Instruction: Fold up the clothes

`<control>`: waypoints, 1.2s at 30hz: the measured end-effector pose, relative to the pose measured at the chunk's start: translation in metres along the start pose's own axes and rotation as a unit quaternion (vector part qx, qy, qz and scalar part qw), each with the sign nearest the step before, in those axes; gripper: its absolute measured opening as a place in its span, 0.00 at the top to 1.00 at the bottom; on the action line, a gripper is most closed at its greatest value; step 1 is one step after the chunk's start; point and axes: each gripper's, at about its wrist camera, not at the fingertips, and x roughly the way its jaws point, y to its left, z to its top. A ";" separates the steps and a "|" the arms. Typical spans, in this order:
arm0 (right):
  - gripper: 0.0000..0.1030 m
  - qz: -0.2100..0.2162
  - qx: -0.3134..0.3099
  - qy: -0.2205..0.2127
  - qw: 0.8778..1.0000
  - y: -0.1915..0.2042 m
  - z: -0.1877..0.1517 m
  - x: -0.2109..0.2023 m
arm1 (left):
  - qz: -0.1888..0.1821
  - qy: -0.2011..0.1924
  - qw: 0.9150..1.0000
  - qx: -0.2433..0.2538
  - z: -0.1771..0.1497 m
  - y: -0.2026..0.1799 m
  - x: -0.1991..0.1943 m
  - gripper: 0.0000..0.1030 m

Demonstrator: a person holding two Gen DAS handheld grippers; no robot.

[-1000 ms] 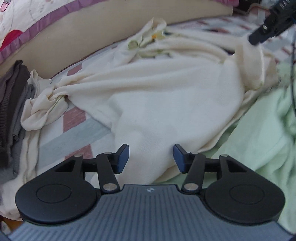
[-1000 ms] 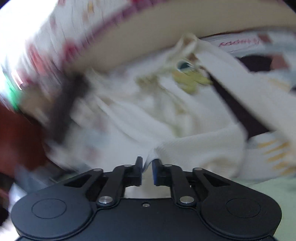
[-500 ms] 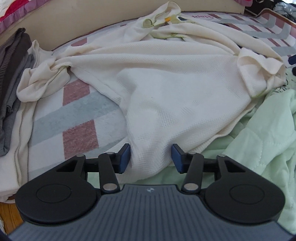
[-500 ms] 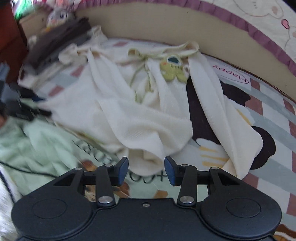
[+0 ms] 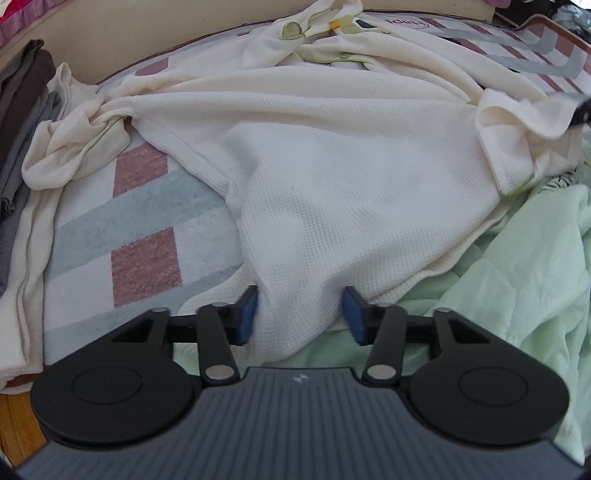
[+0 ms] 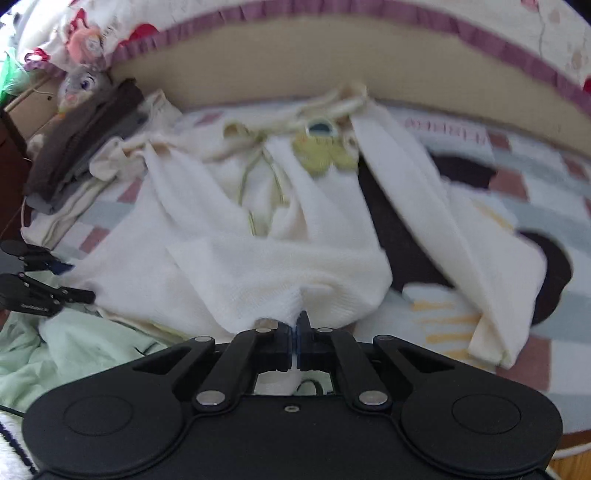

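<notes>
One cream waffle-knit garment (image 5: 332, 177) lies rumpled; sleeve twisted.

Not much here can be read. On the blanket (image 5: 144, 221), near its far edge, a line of pink-red lettering (image 5: 408, 23) shows beyond the cream garment (image 5: 332, 177); from the left wrist view it lies upside down, and the tail reads something like "Happy", partly covered. From the right wrist view the same lettering (image 6: 445, 130) is too blurred to make out. The left gripper's body (image 5: 299, 424) carries a small pale logo mark (image 5: 298, 379), not letters.
</notes>
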 end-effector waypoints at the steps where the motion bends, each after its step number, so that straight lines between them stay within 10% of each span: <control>1: 0.96 -0.009 -0.002 -0.007 1.000 0.002 0.001 -0.005 | 0.002 -0.002 1.000 0.002 0.000 0.000 -0.001 0.90; 9: 0.96 -0.051 0.052 -0.053 0.996 -0.016 0.000 -0.034 | 0.026 -0.108 0.987 -0.113 0.003 0.038 -0.054 0.94; 17: 0.96 -0.052 0.063 -0.036 0.996 -0.025 0.004 -0.011 | 0.041 -0.122 0.983 -0.133 0.002 0.049 -0.057 0.95; 26: 0.97 -0.055 0.045 -0.129 0.989 -0.033 0.060 -0.131 | 0.034 -0.233 0.945 -0.225 -0.001 0.094 -0.182 0.96; 36: 0.97 -0.024 0.137 -0.060 0.988 -0.064 -0.010 -0.120 | -0.035 -0.126 0.918 -0.374 -0.076 0.127 -0.145 0.97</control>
